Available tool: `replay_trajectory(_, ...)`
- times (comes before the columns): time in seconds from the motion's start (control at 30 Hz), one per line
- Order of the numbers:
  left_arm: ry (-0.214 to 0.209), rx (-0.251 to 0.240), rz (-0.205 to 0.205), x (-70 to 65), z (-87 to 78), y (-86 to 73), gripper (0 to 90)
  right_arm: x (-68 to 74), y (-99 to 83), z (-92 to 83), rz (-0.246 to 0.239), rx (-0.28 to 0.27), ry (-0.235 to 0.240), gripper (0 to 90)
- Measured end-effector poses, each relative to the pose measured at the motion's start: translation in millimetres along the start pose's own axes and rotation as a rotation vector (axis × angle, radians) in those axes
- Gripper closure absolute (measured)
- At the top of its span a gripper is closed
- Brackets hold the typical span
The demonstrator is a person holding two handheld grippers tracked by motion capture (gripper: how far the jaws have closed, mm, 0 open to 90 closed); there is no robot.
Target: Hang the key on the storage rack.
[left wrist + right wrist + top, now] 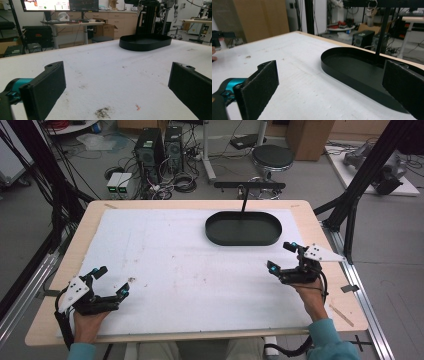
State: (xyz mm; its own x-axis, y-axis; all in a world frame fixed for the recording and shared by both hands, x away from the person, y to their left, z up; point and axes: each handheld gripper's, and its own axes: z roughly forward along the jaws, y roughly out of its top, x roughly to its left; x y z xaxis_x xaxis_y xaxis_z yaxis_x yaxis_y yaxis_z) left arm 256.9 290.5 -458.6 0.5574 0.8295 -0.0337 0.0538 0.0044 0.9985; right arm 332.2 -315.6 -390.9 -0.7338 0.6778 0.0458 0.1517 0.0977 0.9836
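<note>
Inspector: Both grippers stood wide open, holding nothing. The left gripper [111, 281] sat at the near left of the white foam-covered counter [175, 265]; the right gripper [283, 256] was just beside the empty black oval plastic tray [243, 228].

Assessor: Risk?

Inspector: The right fingers [403, 86] could have clipped the tray's low rim and shoved it.
</note>
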Motion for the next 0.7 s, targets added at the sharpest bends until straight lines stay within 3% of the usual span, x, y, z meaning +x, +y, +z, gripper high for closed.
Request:
replay_trajectory(0.3, -0.004, -0.006, 0.008, -0.4, -0.2, -0.2, 1.7, 7.1, -32.0, -5.9, -0.007, -0.053, -0.012, 0.5)
replay_trajectory(0.37, -0.004, -0.007, 0.007, -0.6, -0.3, -0.3, 1.7, 8.4, -38.7, -6.6, -0.028, -0.062, -0.012, 0.5)
replay_trajectory(0.53, -0.006, -0.005, 0.007, -0.2, -0.3, -0.1, 1.7, 10.9, -57.5, -5.1, -0.012, -0.052, -0.012, 0.6)
replay_trajectory(0.7, -0.004, -0.006, 0.006, -0.4, -0.1, -0.2, 1.7, 12.4, -60.6, -8.4, -0.001, -0.088, -0.036, 0.6)
